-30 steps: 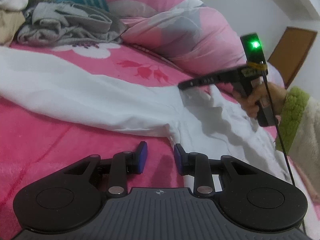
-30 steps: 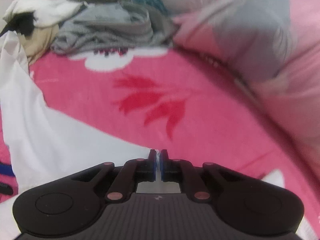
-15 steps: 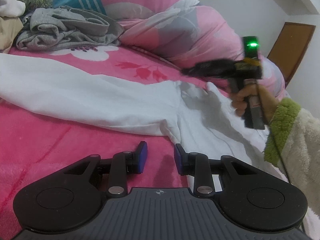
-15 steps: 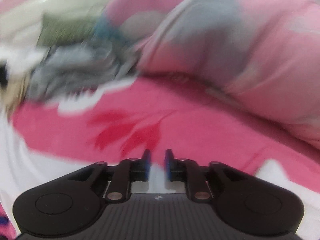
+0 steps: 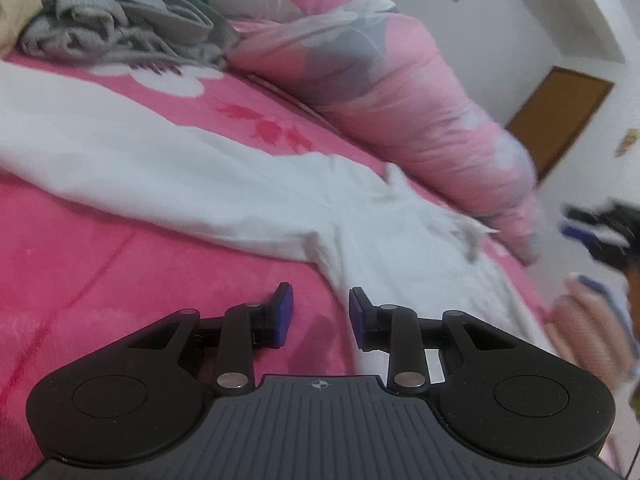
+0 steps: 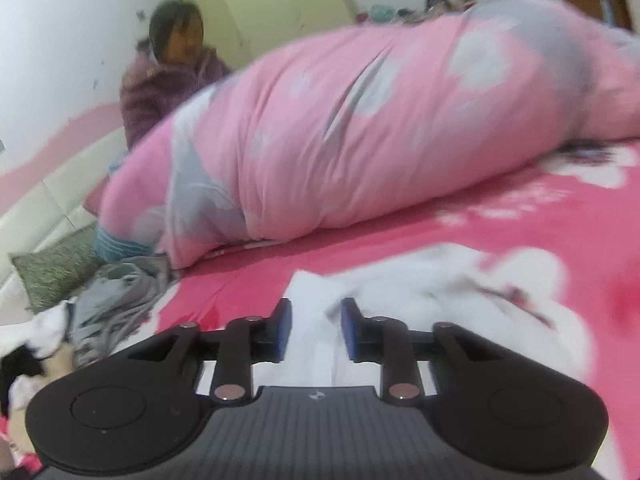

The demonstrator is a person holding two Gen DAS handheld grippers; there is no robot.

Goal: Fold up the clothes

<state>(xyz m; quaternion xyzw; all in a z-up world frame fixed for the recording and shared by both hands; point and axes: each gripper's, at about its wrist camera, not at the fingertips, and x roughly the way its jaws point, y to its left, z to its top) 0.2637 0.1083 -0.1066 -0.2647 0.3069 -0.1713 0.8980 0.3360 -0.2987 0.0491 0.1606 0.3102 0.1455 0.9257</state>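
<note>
A long white garment (image 5: 200, 172) lies spread across the pink bed cover (image 5: 100, 280), running from the far left to the near right. My left gripper (image 5: 320, 312) hovers low over the cover with its blue pads apart and nothing between them; the garment's edge lies just beyond its right finger. My right gripper (image 6: 316, 328) is above a crumpled part of the white garment (image 6: 420, 284), its jaws opening and empty. In the left wrist view the right gripper (image 5: 568, 222) is a dark blur at the far right edge.
A rolled pink and grey duvet (image 5: 400, 100) runs along the bed's far side. A pile of grey clothes (image 5: 120, 32) lies at the back left. A person (image 6: 172, 76) sits behind the duvet near the wall. A brown door (image 5: 560, 120) stands at the right.
My right gripper, shut on the white cloth a second ago, has let go, opened, and swung up and away to the right while rolling. The left gripper has only tilted slightly.
</note>
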